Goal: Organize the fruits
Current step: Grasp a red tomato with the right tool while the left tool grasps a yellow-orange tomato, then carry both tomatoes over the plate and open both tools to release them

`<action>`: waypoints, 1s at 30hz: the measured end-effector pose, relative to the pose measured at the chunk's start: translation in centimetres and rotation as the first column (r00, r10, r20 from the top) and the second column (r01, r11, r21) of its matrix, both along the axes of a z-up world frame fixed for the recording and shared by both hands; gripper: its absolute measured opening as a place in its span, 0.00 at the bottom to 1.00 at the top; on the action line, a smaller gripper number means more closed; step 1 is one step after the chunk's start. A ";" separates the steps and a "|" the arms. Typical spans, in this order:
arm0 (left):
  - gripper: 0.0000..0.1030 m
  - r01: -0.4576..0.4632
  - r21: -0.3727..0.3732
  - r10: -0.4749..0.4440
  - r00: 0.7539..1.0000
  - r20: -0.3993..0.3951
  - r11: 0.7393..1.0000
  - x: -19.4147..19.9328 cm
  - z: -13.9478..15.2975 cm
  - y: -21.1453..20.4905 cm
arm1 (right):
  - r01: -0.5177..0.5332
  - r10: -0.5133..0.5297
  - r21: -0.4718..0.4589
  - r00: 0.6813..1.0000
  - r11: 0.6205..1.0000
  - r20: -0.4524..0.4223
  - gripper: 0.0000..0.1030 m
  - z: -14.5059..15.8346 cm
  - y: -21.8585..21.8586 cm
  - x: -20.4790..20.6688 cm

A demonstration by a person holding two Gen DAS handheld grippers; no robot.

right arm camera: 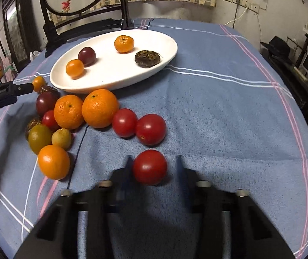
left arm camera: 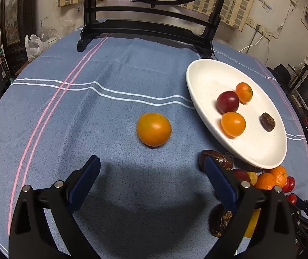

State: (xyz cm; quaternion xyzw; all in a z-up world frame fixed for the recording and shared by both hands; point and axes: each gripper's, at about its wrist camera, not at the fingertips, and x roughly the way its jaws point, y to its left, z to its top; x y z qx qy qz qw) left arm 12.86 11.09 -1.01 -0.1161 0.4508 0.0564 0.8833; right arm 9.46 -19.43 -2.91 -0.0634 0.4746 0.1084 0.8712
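The right tongs (right arm camera: 153, 161) stand open around a red tomato (right arm camera: 149, 167) on the blue counter (right arm camera: 218, 112), one side touching it. The left tongs (left arm camera: 151, 168) are wide open and empty, near an orange (left arm camera: 154, 129) beside the white plate (left arm camera: 208, 77).

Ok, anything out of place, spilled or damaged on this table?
Only one thing: an orange fruit sits alone on the blue cloth, away from both the white plate and the loose fruit pile beside it. Nothing looks spilled or damaged.
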 end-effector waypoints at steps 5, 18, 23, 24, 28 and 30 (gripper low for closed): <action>0.92 -0.005 -0.001 0.005 1.000 -0.008 1.000 0.1 -0.2 0.3 | -0.018 0.016 0.067 0.999 0.998 0.036 0.28 2.2 0.5 -0.4; 0.92 -0.035 0.082 0.038 0.999 -0.032 0.996 1.1 -2.2 0.2 | -0.160 0.139 0.270 0.986 0.949 0.095 0.28 3.8 2.9 -0.1; 0.84 -0.068 0.088 0.072 0.996 -0.048 0.994 1.9 -2.2 0.4 | -0.153 0.134 0.312 0.988 0.938 0.080 0.28 3.6 2.0 -0.1; 0.83 -0.071 0.074 0.075 0.996 -0.055 0.995 2.1 -2.1 0.5 | -0.156 0.135 0.315 0.987 0.936 0.086 0.28 3.7 1.9 -0.2; 0.62 -0.069 0.067 0.075 0.993 -0.086 0.995 4.1 -1.8 0.9 | -0.189 0.163 0.314 0.981 0.930 0.107 0.28 4.0 2.4 -0.9; 0.60 -0.057 0.061 0.063 0.993 -0.097 0.996 5.2 -1.8 0.8 | -0.201 0.176 0.308 0.978 0.930 0.109 0.28 4.0 2.6 -1.1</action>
